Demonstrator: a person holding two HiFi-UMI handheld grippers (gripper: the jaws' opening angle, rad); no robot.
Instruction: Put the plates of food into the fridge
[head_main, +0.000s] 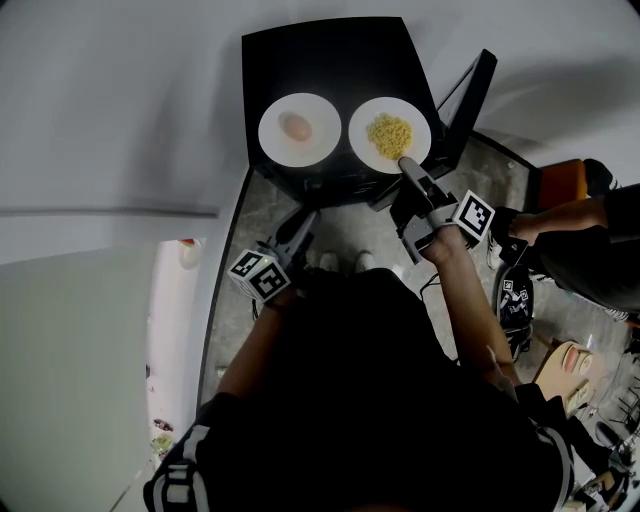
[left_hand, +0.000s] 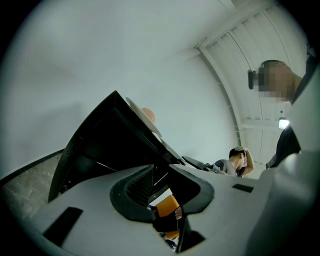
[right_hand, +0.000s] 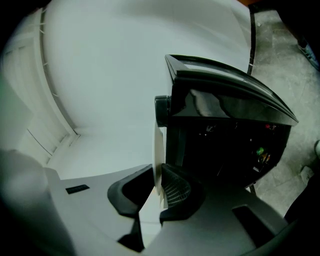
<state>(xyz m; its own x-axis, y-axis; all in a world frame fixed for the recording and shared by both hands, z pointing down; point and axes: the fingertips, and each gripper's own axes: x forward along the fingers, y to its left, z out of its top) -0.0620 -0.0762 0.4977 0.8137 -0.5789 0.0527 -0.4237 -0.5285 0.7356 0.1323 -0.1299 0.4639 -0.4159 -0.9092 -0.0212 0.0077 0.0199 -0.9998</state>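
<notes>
White plate of yellow noodles (head_main: 362, 142) on black table (head_main: 330, 60), right tongs (head_main: 404, 163) clamped on its near rim, 2nd plate (head_main: 274, 136) with pale food alongside, left tongs (head_main: 309, 218) open, empty, near table's front edge

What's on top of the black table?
Two white plates: the left plate holds a pinkish lump, the right plate yellow noodles. The right gripper covers part of its rim. The table under the plates is hidden.
</notes>
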